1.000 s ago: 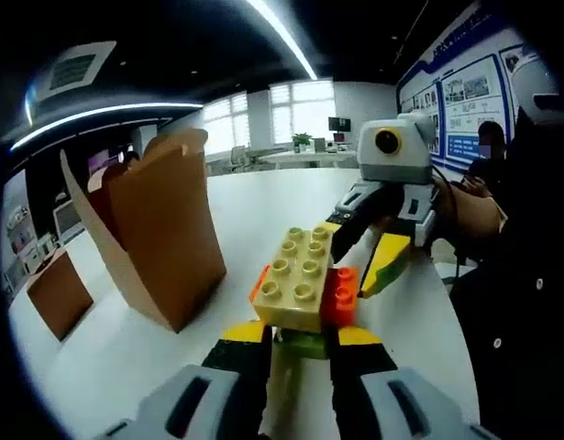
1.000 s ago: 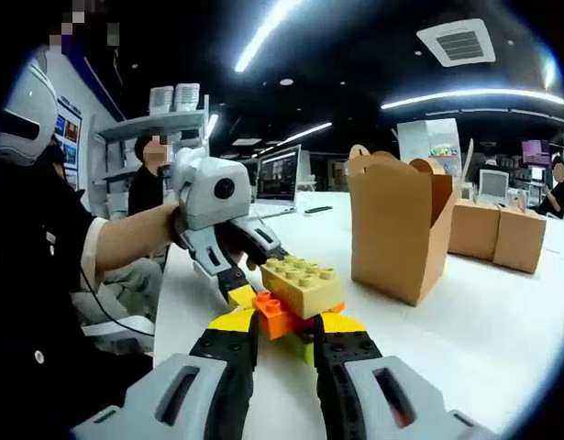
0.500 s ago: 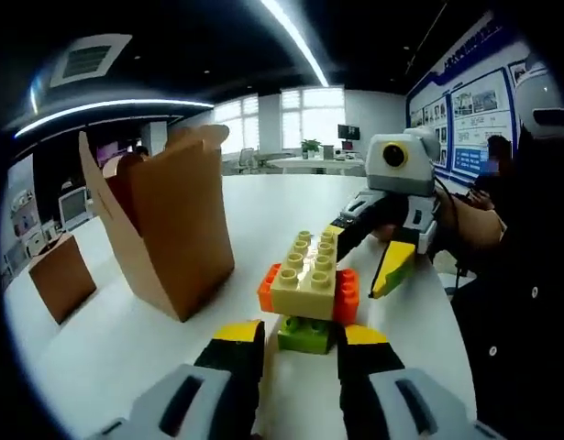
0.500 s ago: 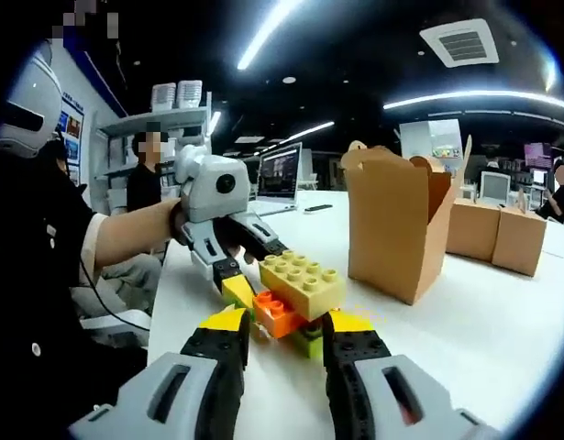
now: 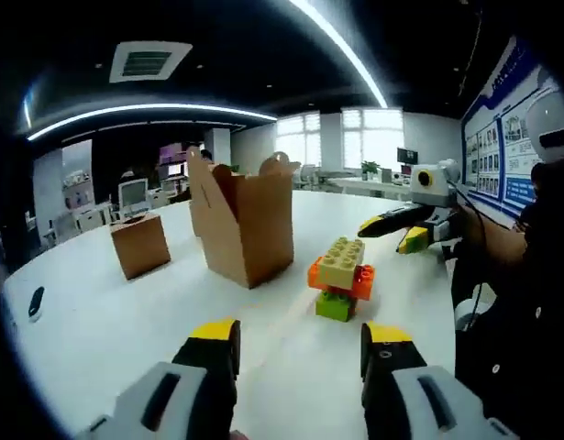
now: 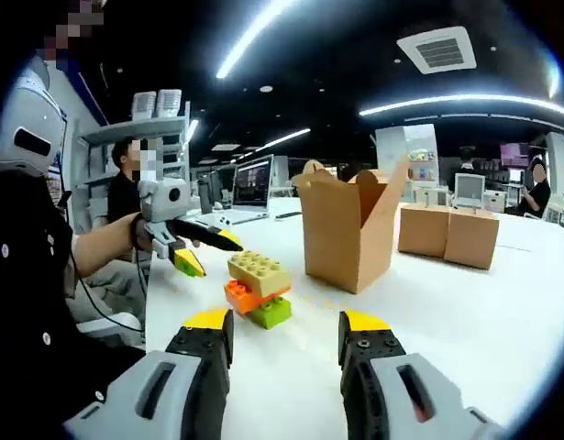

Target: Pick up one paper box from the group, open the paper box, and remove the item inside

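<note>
My left gripper view looks low across the white surface [image 5: 126, 339], facing forward past my spread jaws to the block stack [image 5: 342, 278] near ahead. My right gripper view faces that stack [image 6: 255, 287] from the opposite side. Both share the stack and the open paper box [image 5: 244, 225] [image 6: 347, 223] beyond it.

The right hand-held gripper [image 6: 286, 339] stands with its jaws apart and nothing between them, above the white table [image 6: 502, 302]. Just ahead, a brick stack [image 6: 256, 288] of tan, orange and green sits on the table, beside an open box [image 6: 343, 229]. The left hand-held gripper [image 6: 204, 247] hovers behind the stack, and two shut boxes [image 6: 447, 234] stand farther right.
</note>
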### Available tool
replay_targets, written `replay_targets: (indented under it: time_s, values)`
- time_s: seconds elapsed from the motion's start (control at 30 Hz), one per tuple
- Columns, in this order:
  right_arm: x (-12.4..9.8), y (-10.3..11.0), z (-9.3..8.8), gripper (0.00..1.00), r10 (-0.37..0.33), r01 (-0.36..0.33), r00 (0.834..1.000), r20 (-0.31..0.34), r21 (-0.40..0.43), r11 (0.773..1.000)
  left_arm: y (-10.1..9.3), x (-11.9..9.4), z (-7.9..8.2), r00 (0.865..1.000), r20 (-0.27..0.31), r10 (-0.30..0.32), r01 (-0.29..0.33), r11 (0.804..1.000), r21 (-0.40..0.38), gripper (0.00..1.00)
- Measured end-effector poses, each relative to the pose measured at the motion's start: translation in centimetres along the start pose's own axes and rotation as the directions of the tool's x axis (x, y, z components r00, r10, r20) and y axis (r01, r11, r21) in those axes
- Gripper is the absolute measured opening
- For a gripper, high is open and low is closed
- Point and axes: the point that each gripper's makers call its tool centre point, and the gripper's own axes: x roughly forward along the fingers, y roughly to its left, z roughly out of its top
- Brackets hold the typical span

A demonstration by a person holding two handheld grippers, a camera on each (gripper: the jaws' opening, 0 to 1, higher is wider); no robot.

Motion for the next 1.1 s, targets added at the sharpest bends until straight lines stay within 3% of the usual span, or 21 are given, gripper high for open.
replay_targets:
  time_s: [0.2,0.37,0.63,0.8,0.97,1.1]
  values:
    - [-3.4,-3.0,1.9,0.48,-0.157,0.158,0.987,0.042,-0.015,0.987,1.9,-4.3,-0.2,0.99,0.031,0.138,-0.137,0.99,-0.029,0.6]
    - [-6.0,-4.3,3.4,0.5,-0.207,0.208,0.977,0.055,-0.004,0.978,2.8,-7.1,0.1,0.975,0.027,0.22,-0.218,0.975,-0.042,0.6]
    - [-9.3,-5.3,4.6,0.55,-0.257,0.258,0.966,0.028,-0.054,0.965,3.8,-11.0,1.5,0.947,0.03,0.319,-0.316,0.944,-0.092,0.59]
    - [-10.6,-4.9,4.9,0.61,-0.254,0.252,0.967,-0.005,-0.094,0.963,3.2,-12.1,2.4,0.943,0.037,0.33,-0.325,0.941,-0.096,0.6]
    - [-11.7,-4.6,5.5,0.61,-0.252,0.246,0.967,-0.033,-0.132,0.96,2.1,-12.6,3.0,0.946,0.006,0.324,-0.322,0.944,-0.073,0.64]
    - [-12.4,-4.0,6.0,0.62,-0.228,0.218,0.972,-0.062,-0.139,0.966,1.0,-12.7,3.5,0.956,-0.021,0.293,-0.294,0.953,-0.075,0.67]
